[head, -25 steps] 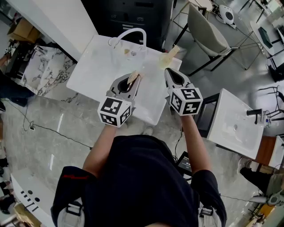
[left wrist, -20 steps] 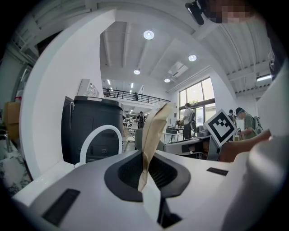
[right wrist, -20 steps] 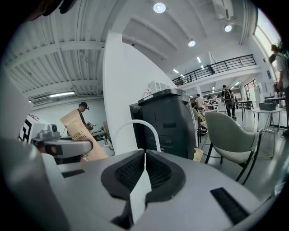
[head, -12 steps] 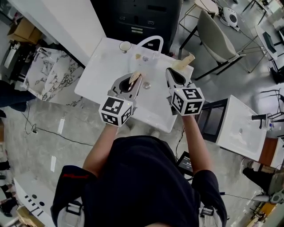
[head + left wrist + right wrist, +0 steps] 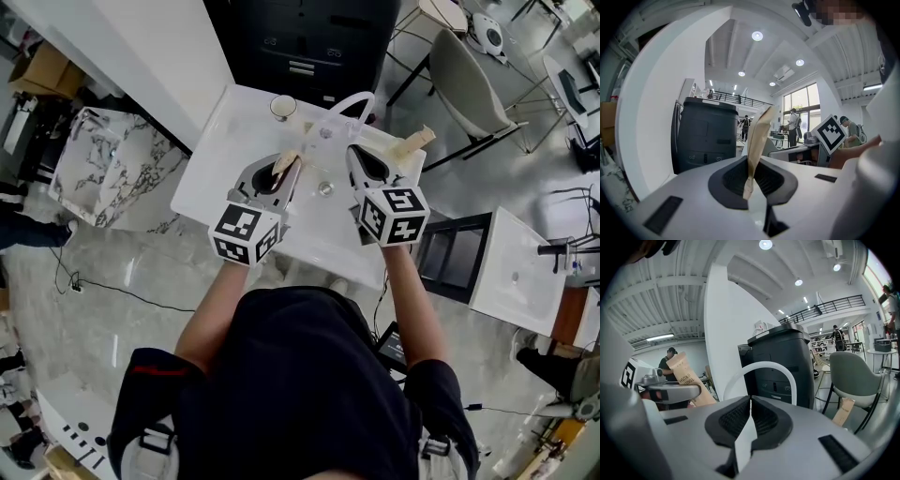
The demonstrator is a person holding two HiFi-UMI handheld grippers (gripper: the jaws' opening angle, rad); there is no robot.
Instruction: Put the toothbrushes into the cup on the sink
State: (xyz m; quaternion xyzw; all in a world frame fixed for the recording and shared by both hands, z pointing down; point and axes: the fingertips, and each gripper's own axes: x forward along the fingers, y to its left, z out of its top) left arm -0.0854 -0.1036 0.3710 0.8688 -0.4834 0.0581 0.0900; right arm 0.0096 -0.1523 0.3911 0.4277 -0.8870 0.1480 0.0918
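Head view: left claw (image 5: 286,167) & right claw (image 5: 361,159) moved in over sink (image 5: 214,161), cup (image 5: 283,107) now just ahead of left one; left gripper view: clamped on wrapped toothbrush (image 5: 757,140); right gripper view: shut, empty, so I think drop's next.

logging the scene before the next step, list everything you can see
sink: 1, white, centre
faucet: 1, white, arched, sink's back
cup: 1, pale, back rim, left of the faucet
drain: 1, metal, in the basin
held toothbrush: 1, brown paper pack, in the left claw
loose toothbrush: 1, brown paper pack, sink's right edge
cabinet: 1, black, behind the sink
chair: 1, grey, upper right
second sink: 1, white, far right
left claw: grey, shut on the held toothbrush
right claw: grey, shut, empty
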